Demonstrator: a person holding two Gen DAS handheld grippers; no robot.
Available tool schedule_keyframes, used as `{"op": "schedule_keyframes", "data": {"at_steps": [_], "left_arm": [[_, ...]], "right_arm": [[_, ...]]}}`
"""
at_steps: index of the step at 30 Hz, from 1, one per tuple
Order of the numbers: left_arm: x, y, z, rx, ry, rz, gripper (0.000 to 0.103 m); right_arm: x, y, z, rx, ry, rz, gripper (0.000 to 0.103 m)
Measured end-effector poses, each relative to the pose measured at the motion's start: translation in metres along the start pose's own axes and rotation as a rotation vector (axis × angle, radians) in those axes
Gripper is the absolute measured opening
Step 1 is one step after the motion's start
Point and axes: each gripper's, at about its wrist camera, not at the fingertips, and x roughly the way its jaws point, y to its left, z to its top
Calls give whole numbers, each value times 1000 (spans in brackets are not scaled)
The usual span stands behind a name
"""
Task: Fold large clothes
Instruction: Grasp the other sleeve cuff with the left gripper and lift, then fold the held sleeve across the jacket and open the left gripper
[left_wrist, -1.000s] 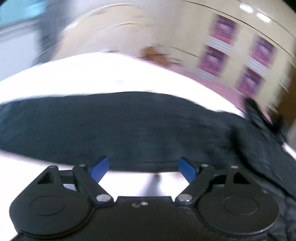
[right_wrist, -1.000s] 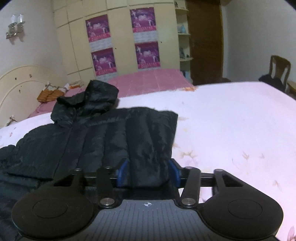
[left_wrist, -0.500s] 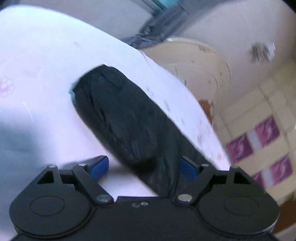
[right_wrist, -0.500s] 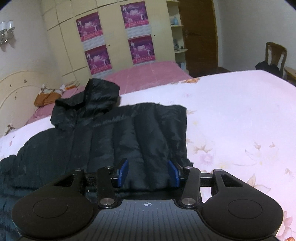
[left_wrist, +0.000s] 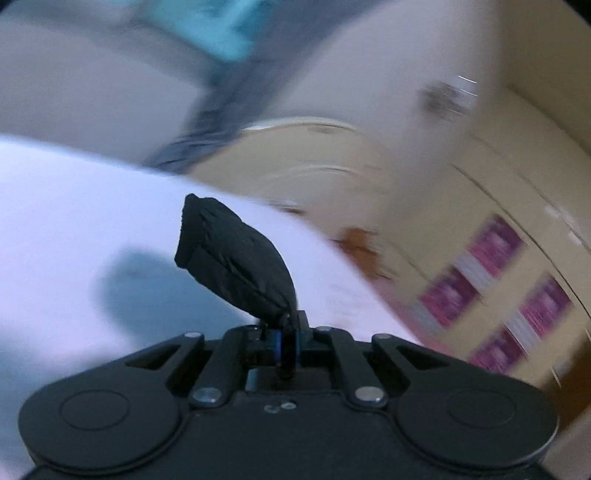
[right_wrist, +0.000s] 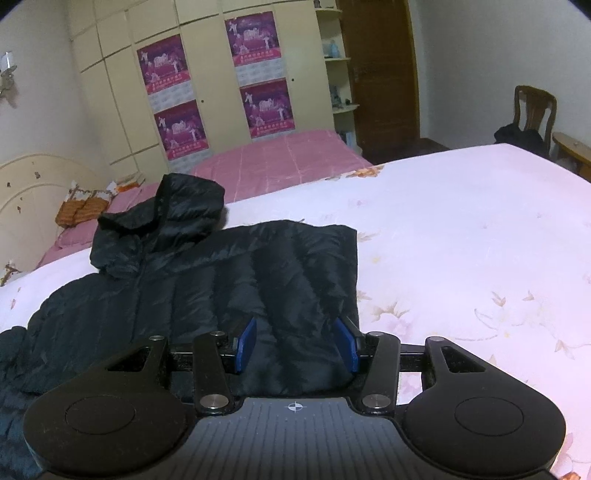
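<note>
The fold is barely begun: the left gripper (left_wrist: 287, 341) has just clamped on a sleeve cuff (left_wrist: 236, 264), while the right gripper (right_wrist: 297, 345), jaws apart, straddles the jacket (right_wrist: 221, 280) spread at lower left on the bed (right_wrist: 461, 229).

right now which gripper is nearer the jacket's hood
Right. The right gripper sits over the black puffer jacket's folded body, the hood just beyond; the left gripper pinches a sleeve end.

No text could be read anywhere. The four purple posters (right_wrist: 161, 62) on the wardrobe doors (right_wrist: 207, 88), at about eleven o'clock in the right wrist view, carried lines of print too small and blurred to make out; in the left wrist view they were smeared.
</note>
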Motion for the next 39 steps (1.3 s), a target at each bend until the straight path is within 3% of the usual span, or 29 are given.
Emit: {"op": "schedule_keyframes", "data": {"at_steps": [7,11,17,23,29,36,37,38,39], "left_arm": [[12,-163,-69,303,151,-248,6],[17,-237,-122,418,193,-326,6],[30,-329,-209,635,343,-458,6],[25,-371,-287,808,485,-568,6],[18,-393,-334,855,550,-635,6],[16,-412,-370,900,625,-655,7],[8,-413,-374,906,647,-663,10],[3,-414,-376,909,656,-667,24],[1,-414,-376,903,659,-686,31]], "right_arm": [[4,-12,4,23,9,41,48],[5,-23,10,76,6,61,48],[10,-34,15,118,14,86,48],[9,-59,16,156,19,85,48],[1,-95,15,193,13,46,48],[-16,-127,17,225,0,21,48],[-17,-129,18,229,-6,20,48],[-20,-131,18,235,-13,20,48],[-22,-131,19,240,-20,20,48]]}}
